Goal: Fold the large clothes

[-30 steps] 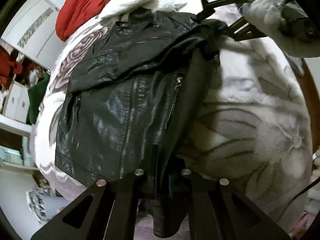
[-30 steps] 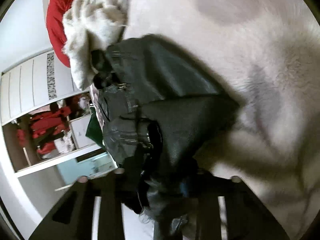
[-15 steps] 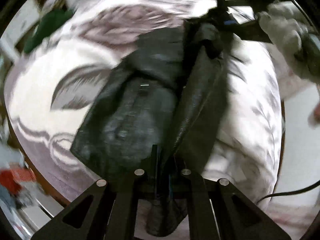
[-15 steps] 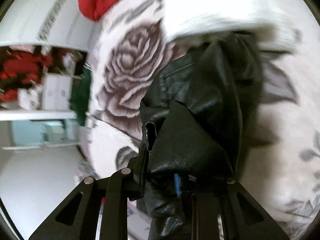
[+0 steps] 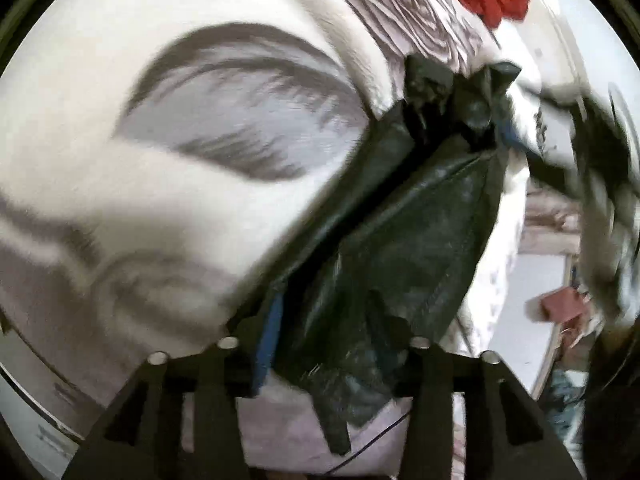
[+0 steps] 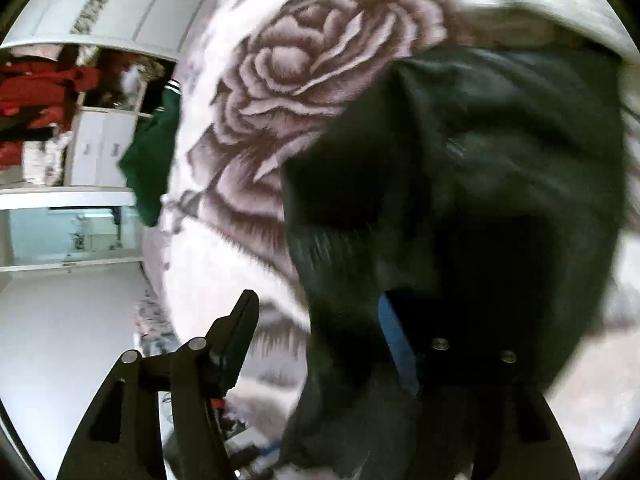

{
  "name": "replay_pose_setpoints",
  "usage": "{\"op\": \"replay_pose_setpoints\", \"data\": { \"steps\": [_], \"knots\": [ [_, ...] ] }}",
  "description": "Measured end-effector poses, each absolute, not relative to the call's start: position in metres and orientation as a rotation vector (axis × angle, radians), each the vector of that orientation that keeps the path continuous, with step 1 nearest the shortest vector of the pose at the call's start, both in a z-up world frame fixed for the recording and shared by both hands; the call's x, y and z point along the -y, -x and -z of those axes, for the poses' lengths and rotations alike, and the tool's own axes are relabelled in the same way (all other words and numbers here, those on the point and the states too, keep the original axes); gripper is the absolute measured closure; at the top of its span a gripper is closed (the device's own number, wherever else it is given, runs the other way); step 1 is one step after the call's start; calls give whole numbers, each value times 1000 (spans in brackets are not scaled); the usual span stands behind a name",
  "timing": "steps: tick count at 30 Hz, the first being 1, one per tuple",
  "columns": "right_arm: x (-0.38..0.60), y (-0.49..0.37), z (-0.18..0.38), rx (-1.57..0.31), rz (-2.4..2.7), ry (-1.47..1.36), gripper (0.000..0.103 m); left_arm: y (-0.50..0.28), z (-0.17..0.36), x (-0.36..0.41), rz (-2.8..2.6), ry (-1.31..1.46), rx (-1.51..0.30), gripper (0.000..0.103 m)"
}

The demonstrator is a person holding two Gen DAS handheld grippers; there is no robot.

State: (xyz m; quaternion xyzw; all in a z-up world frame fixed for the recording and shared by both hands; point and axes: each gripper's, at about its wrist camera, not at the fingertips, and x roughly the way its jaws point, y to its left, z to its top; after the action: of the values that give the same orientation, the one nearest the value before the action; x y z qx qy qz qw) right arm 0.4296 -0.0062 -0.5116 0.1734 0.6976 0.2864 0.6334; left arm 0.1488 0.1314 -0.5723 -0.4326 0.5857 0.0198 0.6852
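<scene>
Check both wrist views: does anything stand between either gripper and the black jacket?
Nothing visible does. The black jacket lies directly between the left gripper fingers, and it drapes against the right gripper too, on the floral blanket.

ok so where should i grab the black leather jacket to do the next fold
Probably the bunched end of the black leather jacket farthest from the left gripper. It stands up off the rose-print blanket in thick folds, so fingers can close across it from above. The flat, slick panel in the middle offers no edge. Both grippers' jaws have just been opening, with jacket between them.
</scene>
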Motion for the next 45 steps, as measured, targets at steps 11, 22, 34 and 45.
{"op": "replay_pose_setpoints", "data": {
  "steps": [11,22,34,45],
  "knots": [
    [132,-288,623,-1808,-536,-652,34,-196,616,-128,53,828,-1382,49],
    [105,-250,626,-1729,-624,-809,87,-149,557,-109,-19,748,-1260,92],
    [164,-164,612,-1971,-457,-579,60,-84,546,-104,-116,770,-1450,60],
    [66,-345,549,-1587,-590,-236,58,-106,535,-118,-243,600,-1358,18]
  ]
}}
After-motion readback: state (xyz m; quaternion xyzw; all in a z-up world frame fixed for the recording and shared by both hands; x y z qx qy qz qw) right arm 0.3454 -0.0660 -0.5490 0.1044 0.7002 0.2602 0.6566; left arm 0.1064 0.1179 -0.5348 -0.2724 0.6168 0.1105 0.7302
